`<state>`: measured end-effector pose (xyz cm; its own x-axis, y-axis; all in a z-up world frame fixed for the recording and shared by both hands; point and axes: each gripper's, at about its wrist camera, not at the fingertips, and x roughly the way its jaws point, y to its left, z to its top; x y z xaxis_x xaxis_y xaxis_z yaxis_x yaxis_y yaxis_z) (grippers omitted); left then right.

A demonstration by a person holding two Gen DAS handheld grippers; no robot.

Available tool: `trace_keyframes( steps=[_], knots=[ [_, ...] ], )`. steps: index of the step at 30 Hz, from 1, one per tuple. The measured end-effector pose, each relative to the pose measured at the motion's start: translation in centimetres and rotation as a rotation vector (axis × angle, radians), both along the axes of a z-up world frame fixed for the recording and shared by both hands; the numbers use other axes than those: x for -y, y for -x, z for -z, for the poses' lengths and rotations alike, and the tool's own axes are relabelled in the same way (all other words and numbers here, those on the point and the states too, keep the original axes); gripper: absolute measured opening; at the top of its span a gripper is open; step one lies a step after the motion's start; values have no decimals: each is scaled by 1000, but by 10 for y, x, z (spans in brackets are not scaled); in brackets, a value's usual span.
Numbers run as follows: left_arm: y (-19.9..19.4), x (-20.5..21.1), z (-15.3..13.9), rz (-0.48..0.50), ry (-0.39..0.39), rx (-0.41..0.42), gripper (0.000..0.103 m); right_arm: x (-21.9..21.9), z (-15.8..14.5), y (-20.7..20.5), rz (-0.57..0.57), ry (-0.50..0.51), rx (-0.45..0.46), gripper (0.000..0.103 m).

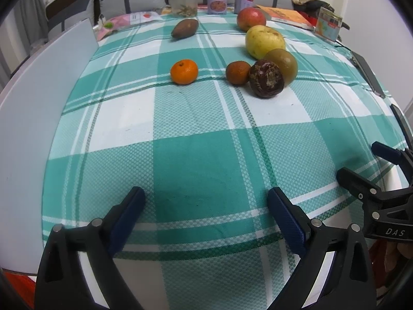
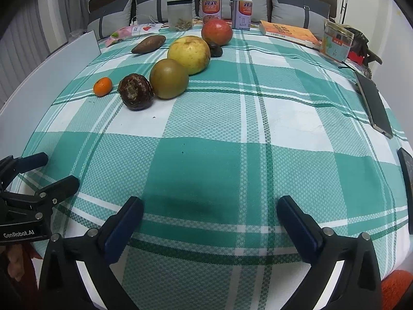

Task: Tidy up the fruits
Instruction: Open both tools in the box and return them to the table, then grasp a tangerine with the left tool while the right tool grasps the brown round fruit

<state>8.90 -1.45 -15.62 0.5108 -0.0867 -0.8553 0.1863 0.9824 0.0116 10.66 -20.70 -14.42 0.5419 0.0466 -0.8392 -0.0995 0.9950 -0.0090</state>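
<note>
Fruits lie on a green checked tablecloth (image 1: 201,155). An orange mandarin (image 1: 184,71) sits alone at the left. A brownish mandarin (image 1: 237,72), a dark purple fruit (image 1: 266,78), a green-brown pear (image 1: 282,64), a yellow fruit (image 1: 263,41) and a red apple (image 1: 251,18) run in a line toward the back. A brown sweet potato (image 1: 184,28) lies at the back left. My left gripper (image 1: 206,201) is open and empty near the front edge. My right gripper (image 2: 210,209) is open and empty too, beside it.
A clear jar (image 2: 180,15), two cans (image 2: 211,9), a book (image 2: 290,32) and a small box (image 2: 336,40) stand along the back. A phone (image 2: 374,103) lies at the right edge. A white board (image 1: 38,98) borders the left side.
</note>
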Motion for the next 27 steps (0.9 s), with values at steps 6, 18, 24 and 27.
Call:
trace_keyframes(
  steps=[6,18,24,27],
  knots=[
    [-1,0,0,0,1,-4,98,-1,0,1,-2,5,13,103],
    [-16,-24,-10,-17,115,-73,96,-2,1,2,-10,8,22,103],
    [-60,-43,-28,-52,179,-60,94,-2,1,3,-11,8,24,103],
    [-91,-31,-32,2,121,-51,94,-2,1,3,-10,8,23,103]
  ],
)
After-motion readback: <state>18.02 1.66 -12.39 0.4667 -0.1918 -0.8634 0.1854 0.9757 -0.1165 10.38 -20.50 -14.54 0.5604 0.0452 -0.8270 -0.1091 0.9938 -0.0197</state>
